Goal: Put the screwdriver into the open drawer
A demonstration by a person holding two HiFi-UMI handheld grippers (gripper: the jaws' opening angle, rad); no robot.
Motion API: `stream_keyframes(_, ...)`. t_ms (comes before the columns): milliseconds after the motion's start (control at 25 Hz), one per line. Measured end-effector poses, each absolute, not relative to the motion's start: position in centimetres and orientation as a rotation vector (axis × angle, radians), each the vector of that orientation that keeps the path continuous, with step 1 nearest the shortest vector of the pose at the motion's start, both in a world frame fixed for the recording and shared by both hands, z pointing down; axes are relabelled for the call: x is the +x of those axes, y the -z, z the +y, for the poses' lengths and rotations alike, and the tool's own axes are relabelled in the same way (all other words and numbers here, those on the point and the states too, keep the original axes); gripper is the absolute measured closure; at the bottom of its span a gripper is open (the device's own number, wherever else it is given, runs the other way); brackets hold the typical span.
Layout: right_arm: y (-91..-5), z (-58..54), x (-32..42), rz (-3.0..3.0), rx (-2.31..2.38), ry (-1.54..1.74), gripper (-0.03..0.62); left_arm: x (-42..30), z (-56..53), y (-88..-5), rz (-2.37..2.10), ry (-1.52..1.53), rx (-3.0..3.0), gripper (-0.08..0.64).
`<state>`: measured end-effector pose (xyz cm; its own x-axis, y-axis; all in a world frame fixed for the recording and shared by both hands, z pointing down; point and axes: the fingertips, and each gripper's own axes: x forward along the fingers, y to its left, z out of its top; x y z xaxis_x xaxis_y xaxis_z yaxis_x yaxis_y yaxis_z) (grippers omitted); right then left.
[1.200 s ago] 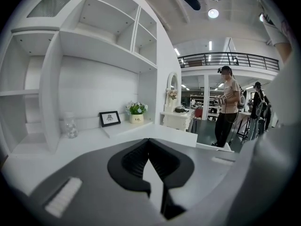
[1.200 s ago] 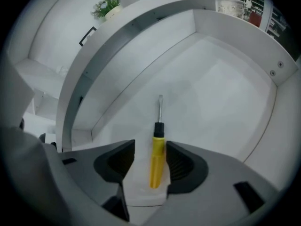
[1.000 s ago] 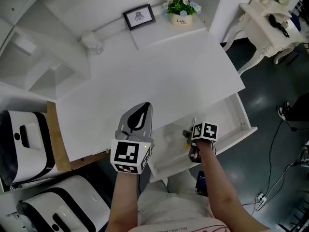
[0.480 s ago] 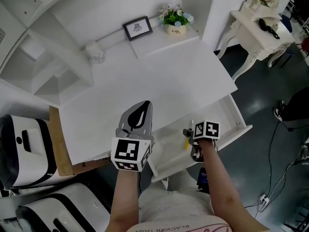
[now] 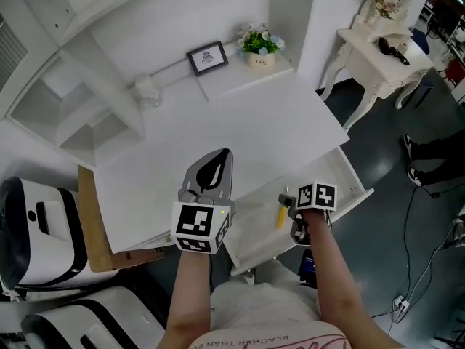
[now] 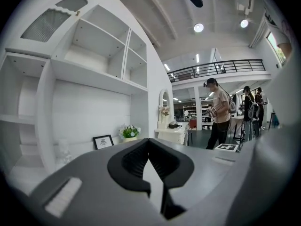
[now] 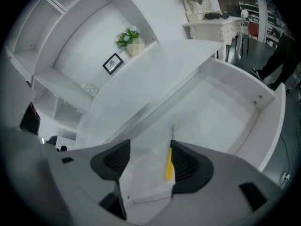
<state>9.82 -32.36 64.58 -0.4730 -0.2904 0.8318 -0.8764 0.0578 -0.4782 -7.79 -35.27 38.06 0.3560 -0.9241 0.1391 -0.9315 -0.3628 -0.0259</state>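
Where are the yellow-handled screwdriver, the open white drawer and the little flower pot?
yellow-handled screwdriver (image 5: pixel 280 217): head view, on its yellow handle.
open white drawer (image 7: pixel 221 112): right gripper view, on its bare floor.
little white flower pot (image 5: pixel 260 59): head view, on the pot's side.

A white desk has a small black picture frame leaning at its back edge, with a pot of flowers just to the right and a clear glass ornament to the left, beside white shelves. At the upper right a white side table with a dark brush on it stands on a dark floor. At the lower left, white-and-black machines sit next to a wooden board.
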Motion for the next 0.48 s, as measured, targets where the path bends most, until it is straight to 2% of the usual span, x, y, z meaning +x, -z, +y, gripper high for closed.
stream_keyframes(280, -60.6, -32.9, 9.6, -1.935, 1.142, -1.354, 0.332, -7.3, -34.8, -35.9, -1.743, -0.142, 2.591, 0.555)
stream_keyframes(480, -56.2, -33.9, 9.5, -2.053, 1.140, -1.260, 0.408, -7.2, -34.1, -34.7, -1.751, -0.106, 2.613, 0.555)
